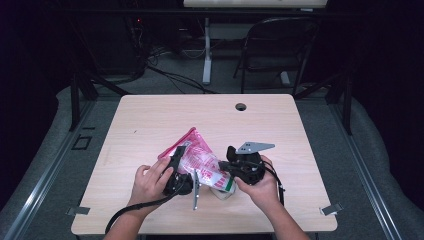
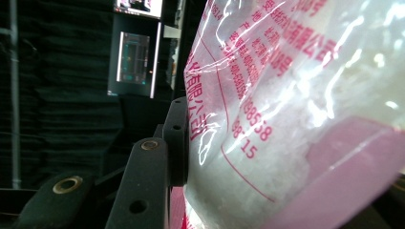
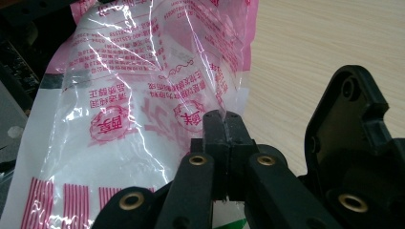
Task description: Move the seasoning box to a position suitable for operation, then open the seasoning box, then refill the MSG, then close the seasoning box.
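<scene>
Your bag (image 1: 197, 160) of white grains with pink print sits low on the wooden table (image 1: 150, 120), between your two hands. It blocks most of the left gripper view, so only one jaw shows pressed against the plastic; you can't tell whether the left gripper (image 1: 176, 165) is clenched. Your right gripper (image 3: 223, 125) has its jaws pinched together on the bag's film. Beyond the table: grey floor, a folding chair (image 1: 280, 50), dark curtains.
</scene>
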{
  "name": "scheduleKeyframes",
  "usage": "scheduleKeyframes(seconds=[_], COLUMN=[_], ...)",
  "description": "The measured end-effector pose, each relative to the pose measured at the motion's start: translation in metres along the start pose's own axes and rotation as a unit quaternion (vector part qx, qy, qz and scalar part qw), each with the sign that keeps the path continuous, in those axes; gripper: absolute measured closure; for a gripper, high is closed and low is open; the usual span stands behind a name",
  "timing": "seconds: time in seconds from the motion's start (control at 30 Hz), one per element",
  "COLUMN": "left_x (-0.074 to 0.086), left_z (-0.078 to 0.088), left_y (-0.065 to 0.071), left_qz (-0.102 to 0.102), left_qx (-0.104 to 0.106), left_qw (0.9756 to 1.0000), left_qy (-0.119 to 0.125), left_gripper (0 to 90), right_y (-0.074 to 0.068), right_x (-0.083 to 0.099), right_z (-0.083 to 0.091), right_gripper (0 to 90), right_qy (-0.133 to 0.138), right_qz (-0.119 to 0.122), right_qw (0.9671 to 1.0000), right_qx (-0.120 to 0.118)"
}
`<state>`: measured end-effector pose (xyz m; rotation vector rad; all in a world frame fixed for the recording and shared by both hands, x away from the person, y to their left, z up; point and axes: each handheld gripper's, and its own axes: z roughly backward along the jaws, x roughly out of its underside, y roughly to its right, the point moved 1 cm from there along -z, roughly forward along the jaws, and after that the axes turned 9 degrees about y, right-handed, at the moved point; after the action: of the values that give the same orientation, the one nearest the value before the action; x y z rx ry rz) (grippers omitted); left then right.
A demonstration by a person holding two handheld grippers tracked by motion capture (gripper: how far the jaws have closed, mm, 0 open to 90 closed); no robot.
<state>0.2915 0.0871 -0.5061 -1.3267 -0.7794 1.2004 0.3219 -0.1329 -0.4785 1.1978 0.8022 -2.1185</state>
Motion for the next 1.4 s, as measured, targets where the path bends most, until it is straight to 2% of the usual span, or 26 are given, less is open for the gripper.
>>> scheduleKeyframes(seconds=[0.03, 0.07, 0.1, 0.4, 0.5, 0.6, 0.7, 0.73, 0.8, 0.83, 0.87, 0.9, 0.93, 0.97, 1.0, 1.03, 1.1, 1.13, 1.17, 1.2, 1.23, 1.27, 1.3, 1.33, 1.37, 1.4], left_x=[0.002, 0.002, 0.004, 0.008, 0.01, 0.011, 0.012, 0.012, 0.014, 0.015, 0.015, 0.016, 0.016, 0.017, 0.017, 0.019, 0.021, 0.021, 0.022, 0.022, 0.024, 0.024, 0.026, 0.026, 0.027, 0.029], left_z=[0.0, 0.0, 0.0, 0.0, -0.001, -0.001, -0.001, -0.001, -0.001, -0.001, -0.001, -0.001, -0.001, -0.002, -0.002, -0.002, -0.003, -0.003, -0.004, -0.004, -0.004, -0.004, -0.005, -0.005, -0.006, -0.007], left_y=[0.001, 0.001, 0.002, 0.006, 0.01, 0.011, 0.012, 0.012, 0.012, 0.013, 0.013, 0.014, 0.014, 0.014, 0.014, 0.015, 0.015, 0.015, 0.015, 0.015, 0.015, 0.015, 0.015, 0.015, 0.014, 0.014], left_qz=[0.012, 0.012, 0.022, 0.05, 0.066, 0.071, 0.097, 0.097, 0.111, 0.121, 0.121, 0.134, 0.134, 0.149, 0.149, 0.161, 0.173, 0.173, 0.19, 0.19, 0.205, 0.205, 0.222, 0.222, 0.234, 0.24], left_qx=[0.01, 0.01, 0.013, 0.023, 0.033, 0.036, 0.044, 0.044, 0.047, 0.054, 0.054, 0.055, 0.055, 0.06, 0.06, 0.064, 0.071, 0.071, 0.077, 0.077, 0.082, 0.082, 0.091, 0.091, 0.094, 0.096], left_qw=[0.9999, 0.9999, 0.9997, 0.9985, 0.9972, 0.9968, 0.9942, 0.9942, 0.9927, 0.9911, 0.9911, 0.9893, 0.9893, 0.9868, 0.9868, 0.9846, 0.982, 0.982, 0.9783, 0.9783, 0.9749, 0.9749, 0.9702, 0.9702, 0.9672, 0.9654], left_qy=[-0.002, -0.002, 0.002, 0.004, 0.006, 0.005, 0.009, 0.009, 0.011, 0.013, 0.013, 0.017, 0.017, 0.022, 0.022, 0.022, 0.023, 0.023, 0.027, 0.027, 0.03, 0.03, 0.032, 0.032, 0.032, 0.032], left_gripper=[66.2, 66.3, 66.4, 67.4, 67.7, 67.8, 68.0, 68.1, 68.2, 68.3, 68.4, 68.4, 68.4, 68.5, 68.5, 68.5, 68.6, 68.6, 68.6, 68.7, 68.7, 68.8, 68.8, 68.9, 68.9, 68.9], right_y=[-0.001, -0.001, -0.001, -0.003, -0.003, -0.003, -0.003, -0.003, -0.003, -0.004, -0.004, -0.005, -0.005, -0.005, -0.005, -0.005, -0.005, -0.005, -0.005, -0.005, -0.006, -0.006, -0.005, -0.005, -0.005, -0.005], right_x=[0.0, 0.0, 0.0, 0.0, 0.0, 0.0, -0.001, -0.001, -0.001, -0.001, -0.001, -0.002, -0.002, -0.003, -0.003, -0.004, -0.004, -0.004, -0.004, -0.004, -0.004, -0.004, -0.005, -0.005, -0.006, -0.006], right_z=[-0.001, -0.001, -0.001, -0.002, -0.003, -0.003, -0.002, -0.002, -0.002, -0.003, -0.003, -0.003, -0.002, -0.002, -0.002, -0.002, -0.003, -0.003, -0.004, -0.004, -0.004, -0.003, -0.003, -0.003, -0.001, 0.0], right_gripper=[90.0, 90.0, 90.0, 90.0, 90.0, 90.0, 90.0, 90.0, 90.0, 90.0, 90.0, 90.0, 90.0, 90.0, 90.0, 90.0, 89.9, 89.9, 89.7, 89.7, 88.7, 85.9, 84.5, 84.5, 80.4, 78.1], right_qy=[0.001, 0.001, -0.001, -0.004, -0.007, -0.01, -0.008, -0.008, -0.006, -0.006, -0.006, -0.006, -0.005, -0.003, -0.003, -0.003, -0.002, -0.002, -0.002, -0.002, 0.001, 0.002, 0.006, 0.006, 0.014, 0.018], right_qz=[-0.001, -0.001, 0.0, 0.002, 0.002, 0.001, 0.001, 0.001, -0.001, 0.001, 0.001, 0.001, 0.0, 0.001, 0.001, -0.001, -0.002, -0.002, -0.001, -0.001, 0.0, -0.001, -0.004, -0.004, -0.008, -0.011], right_qw=[1.0, 1.0, 1.0, 1.0, 0.9999, 0.9999, 0.9999, 0.9999, 0.9999, 0.9999, 0.9999, 0.9999, 0.9999, 0.9999, 0.9999, 0.9999, 0.9998, 0.9998, 0.9998, 0.9998, 0.9998, 0.9997, 0.9997, 0.9997, 0.9995, 0.9994], right_qx=[-0.002, -0.002, -0.004, -0.006, -0.007, -0.007, -0.009, -0.009, -0.012, -0.011, -0.011, -0.013, -0.013, -0.015, -0.016, -0.016, -0.018, -0.018, -0.02, -0.02, -0.021, -0.023, -0.023, -0.023, -0.027, -0.027])
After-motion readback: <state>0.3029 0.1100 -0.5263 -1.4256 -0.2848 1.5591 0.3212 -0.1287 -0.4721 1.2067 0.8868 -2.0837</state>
